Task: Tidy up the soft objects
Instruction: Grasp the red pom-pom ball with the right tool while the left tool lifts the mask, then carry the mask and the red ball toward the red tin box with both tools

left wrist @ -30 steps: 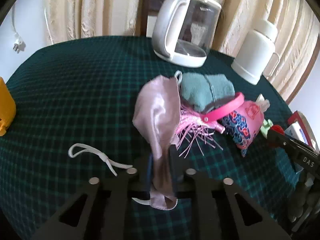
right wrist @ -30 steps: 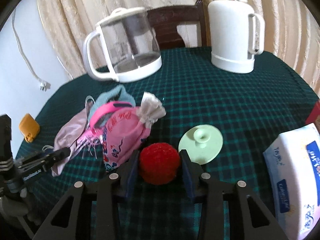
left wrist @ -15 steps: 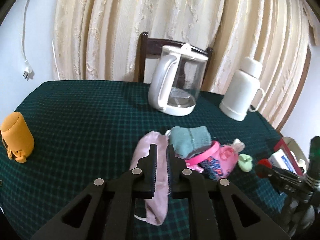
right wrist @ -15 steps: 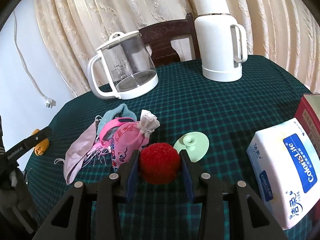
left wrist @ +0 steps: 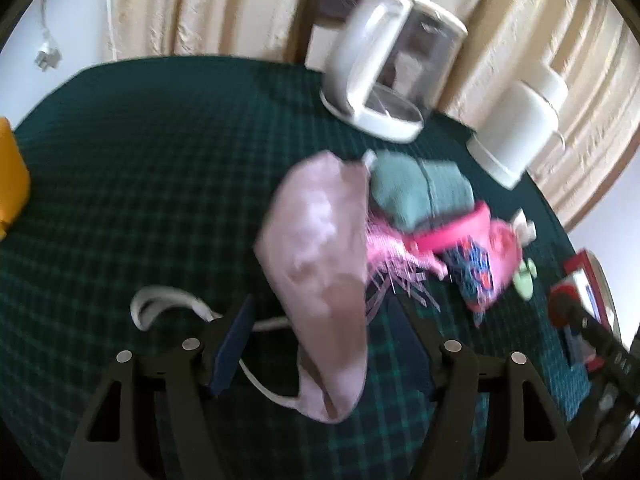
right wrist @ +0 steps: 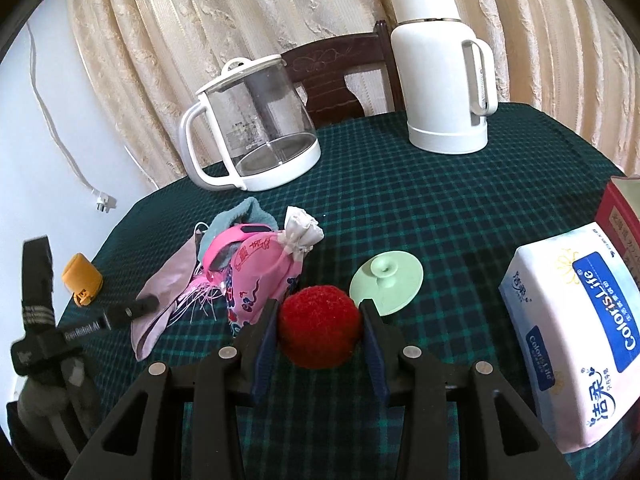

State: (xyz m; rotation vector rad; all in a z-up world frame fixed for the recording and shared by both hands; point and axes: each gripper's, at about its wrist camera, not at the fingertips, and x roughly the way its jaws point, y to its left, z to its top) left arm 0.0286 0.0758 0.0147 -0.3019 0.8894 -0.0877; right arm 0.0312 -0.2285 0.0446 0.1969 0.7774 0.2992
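Observation:
A pale pink face mask [left wrist: 320, 272] with white ear loops lies on the green checked tablecloth [left wrist: 140, 160]. My left gripper [left wrist: 320, 308] straddles it with its jaws opening, and the pads are clear of the cloth; this view is blurred. Beside the mask is a pile: a teal cloth [left wrist: 420, 196], a pink headband [left wrist: 452, 232] and a pink embroidered pouch [right wrist: 260, 268]. My right gripper [right wrist: 319, 304] is shut on a fuzzy red ball [right wrist: 318, 326], just in front of the pouch.
A glass kettle [right wrist: 256, 136] and a white thermos [right wrist: 440, 80] stand at the back, before a chair. A green lid [right wrist: 386, 276] lies behind the ball. A tissue pack [right wrist: 572, 332] and red box [right wrist: 620, 208] are right, an orange object [right wrist: 82, 278] left.
The left gripper, shut on the mask a second ago, rose with jaws shut, then came back low and spread its jaws around the mask. The right gripper keeps the red ball.

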